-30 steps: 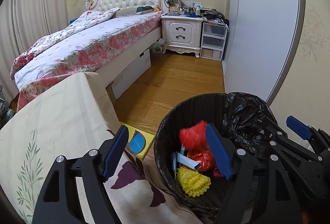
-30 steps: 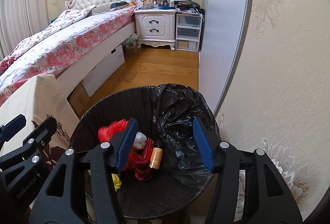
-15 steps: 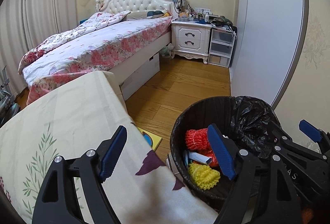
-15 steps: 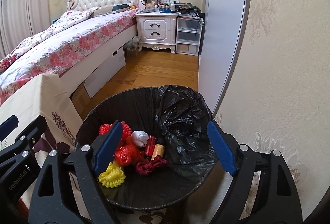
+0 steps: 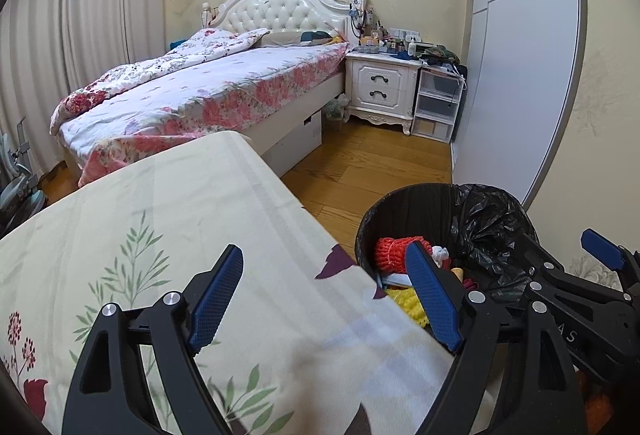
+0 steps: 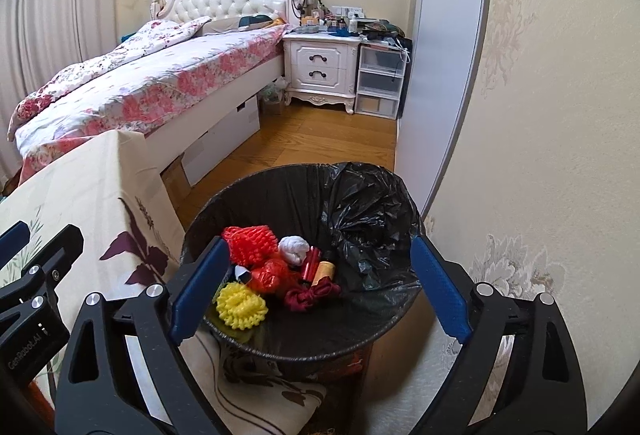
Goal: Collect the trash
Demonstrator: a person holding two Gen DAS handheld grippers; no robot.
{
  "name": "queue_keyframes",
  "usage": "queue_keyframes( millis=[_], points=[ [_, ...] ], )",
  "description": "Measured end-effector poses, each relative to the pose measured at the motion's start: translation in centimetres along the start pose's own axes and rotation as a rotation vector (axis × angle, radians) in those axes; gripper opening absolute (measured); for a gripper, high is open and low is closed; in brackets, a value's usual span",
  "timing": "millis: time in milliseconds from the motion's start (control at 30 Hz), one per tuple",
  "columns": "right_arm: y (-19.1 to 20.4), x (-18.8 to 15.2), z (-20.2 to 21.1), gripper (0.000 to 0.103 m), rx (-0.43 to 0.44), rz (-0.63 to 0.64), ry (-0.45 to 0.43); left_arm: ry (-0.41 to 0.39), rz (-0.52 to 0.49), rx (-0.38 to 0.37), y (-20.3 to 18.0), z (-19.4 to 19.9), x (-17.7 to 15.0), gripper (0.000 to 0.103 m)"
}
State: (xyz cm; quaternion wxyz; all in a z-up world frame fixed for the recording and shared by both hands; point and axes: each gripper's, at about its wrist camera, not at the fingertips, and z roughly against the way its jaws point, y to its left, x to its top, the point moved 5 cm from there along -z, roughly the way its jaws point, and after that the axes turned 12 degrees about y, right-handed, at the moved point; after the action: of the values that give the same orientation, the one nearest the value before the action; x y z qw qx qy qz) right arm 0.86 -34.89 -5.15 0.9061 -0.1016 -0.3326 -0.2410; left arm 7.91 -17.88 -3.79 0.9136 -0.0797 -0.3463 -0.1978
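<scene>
- Trash bin (image 6: 304, 319) with black liner (image 6: 372, 211) stands on the floor between the cloth-covered table (image 5: 168, 219) and the wall; it already holds a fair pile.
- Inside, in the right wrist view: red net ball (image 6: 250, 245), yellow net ball (image 6: 240, 305), white crumpled wad (image 6: 295, 250), orange-red wrapper (image 6: 274, 275), small red cylinder (image 6: 310, 263), brown-capped tube (image 6: 323, 271), dark red cord (image 6: 312, 293).
- Judgement: most of the collecting looks done; the tabletop part in view carries no loose trash, but the rest of the table is out of frame, so can't confirm finished.
- Right gripper (image 6: 318, 291) has jaws wide apart, nothing held; it hovers above the bin's near rim, and the trash pile sits between and just ahead of its fingers.
- Left gripper (image 5: 326, 299) also has jaws spread, nothing held; it is over the table's corner, with the bin to its right, the right finger overlapping the bin's near rim in view.
- The two grippers are near each other, each visible at the edge of the other's view.
- Bed (image 5: 208, 95) and nightstand (image 5: 382, 87) are well behind and not involved.
</scene>
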Motion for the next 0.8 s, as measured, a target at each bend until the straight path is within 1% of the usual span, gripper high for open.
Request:
queue_keyframes(
  millis=[367, 800],
  points=[
    [1.3, -1.6, 3.3, 0.090, 0.024, 0.036, -0.039, -0.027, 0.025, 0.010, 1.6, 3.2, -2.2, 0.081],
    [1.7, -2.1, 5.4, 0.090, 0.030, 0.047, -0.075, -0.045, 0.044, 0.017, 2.5, 4.6, -2.8, 0.081]
  ],
)
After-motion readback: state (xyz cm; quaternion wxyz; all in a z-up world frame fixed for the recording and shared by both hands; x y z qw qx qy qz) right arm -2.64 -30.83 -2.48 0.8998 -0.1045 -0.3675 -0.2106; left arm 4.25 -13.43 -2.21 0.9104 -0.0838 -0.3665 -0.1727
